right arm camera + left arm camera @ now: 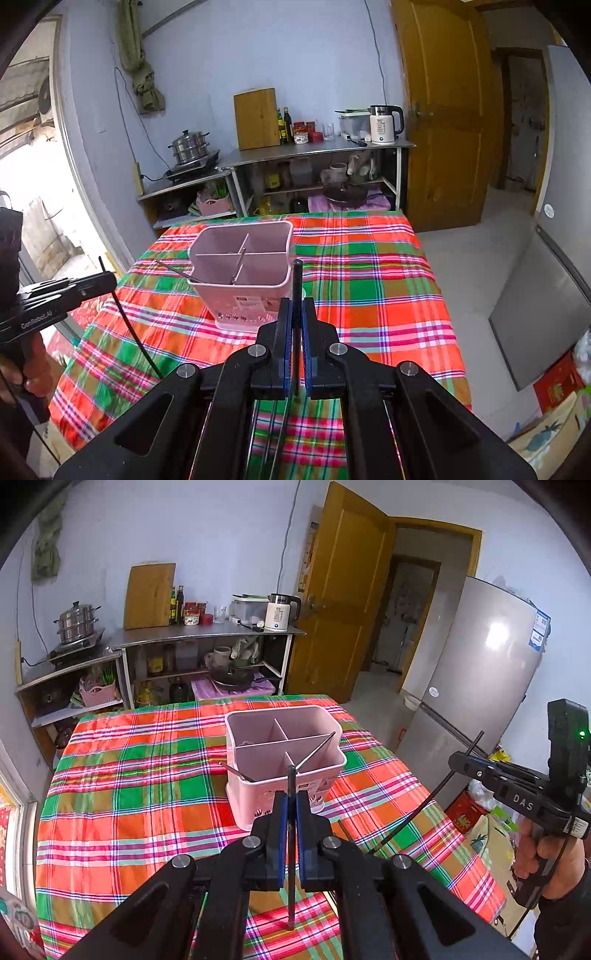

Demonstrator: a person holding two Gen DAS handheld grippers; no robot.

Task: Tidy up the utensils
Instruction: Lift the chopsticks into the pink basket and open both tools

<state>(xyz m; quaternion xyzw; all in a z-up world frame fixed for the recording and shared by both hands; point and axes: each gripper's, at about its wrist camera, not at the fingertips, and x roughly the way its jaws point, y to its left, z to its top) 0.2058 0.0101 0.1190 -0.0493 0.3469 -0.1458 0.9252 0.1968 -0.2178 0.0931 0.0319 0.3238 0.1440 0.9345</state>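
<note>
Right now the pink utensil caddy [284, 760] stands on the plaid tablecloth [129, 775], straight ahead of both your tools and slightly below them. Your left gripper [291, 812] looks at it nearly centred, close to its near wall. Your right gripper [295, 321] has it ahead and a little to its left, just off the caddy's right-hand corner. By my reading the left one is the nearer, though not by much.

Each tool has its blue pads pressed together on a thin dark utensil. In the left one, the dark rod [291, 849] stands almost upright between the pads, its top level with the caddy's near rim and its lower end hanging below the jaws. In the right one, a second dark stick [297, 288] is also upright, poking up above the fingers beside the caddy's corner. Whether these are chopsticks or handles of something else, I cannot tell.

The caddy is split by dividers into compartments. A metal utensil [314, 751] already leans out of a near compartment, and another [236, 771] leans over the left wall. Since both long axes are vertical, I judge you mainly need to carry each forward over an open compartment.
</note>
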